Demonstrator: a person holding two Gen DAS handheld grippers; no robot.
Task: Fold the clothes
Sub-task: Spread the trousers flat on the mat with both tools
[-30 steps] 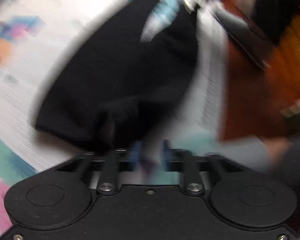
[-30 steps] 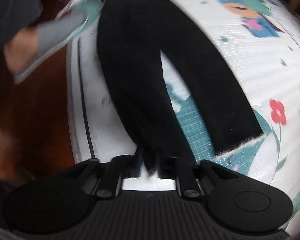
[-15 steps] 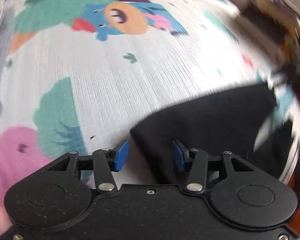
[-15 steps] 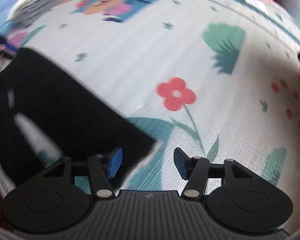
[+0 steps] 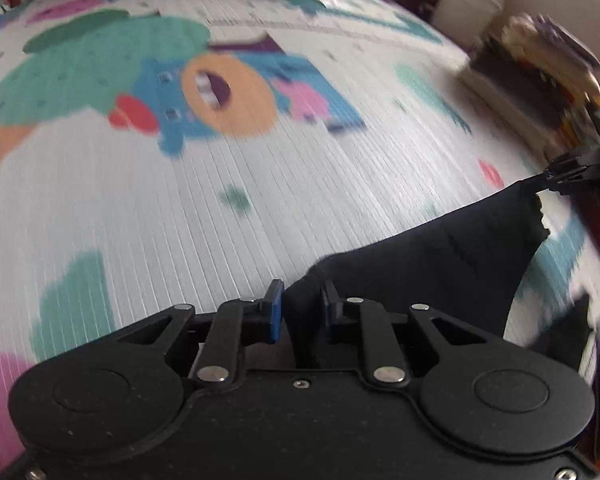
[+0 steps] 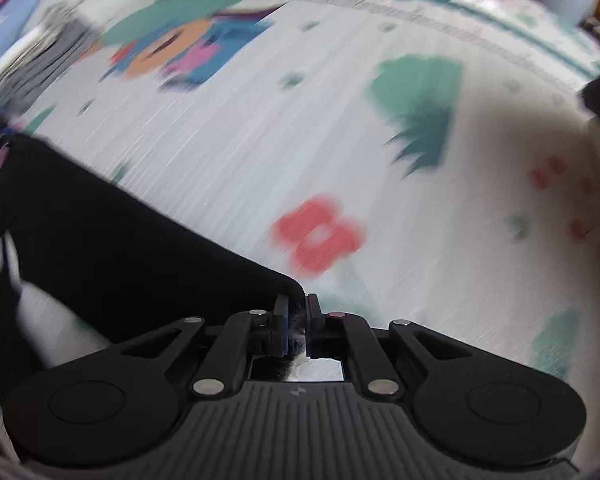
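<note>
Both grippers pinched corners of a black garment [image 5: 432, 264] stretched over a cartoon-print play mat [image 5: 180, 208]: the left gripper [image 5: 300, 308] was nearly closed on one corner, the right gripper [image 6: 297, 316] clamped tight on the other. Only the left view caught the right gripper from outside, w/ a blurred stack, possibly books [image 5: 536, 80]; the right view alone showed a red flower [image 6: 320, 236]. Mat lettering was too smeared to read.

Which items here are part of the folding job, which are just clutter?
In the job:
black garment
left gripper, gripping it
right gripper, gripping its corner

Lying about:
cartoon play mat
stacked items at mat edge
grey cloth, blurred
</note>
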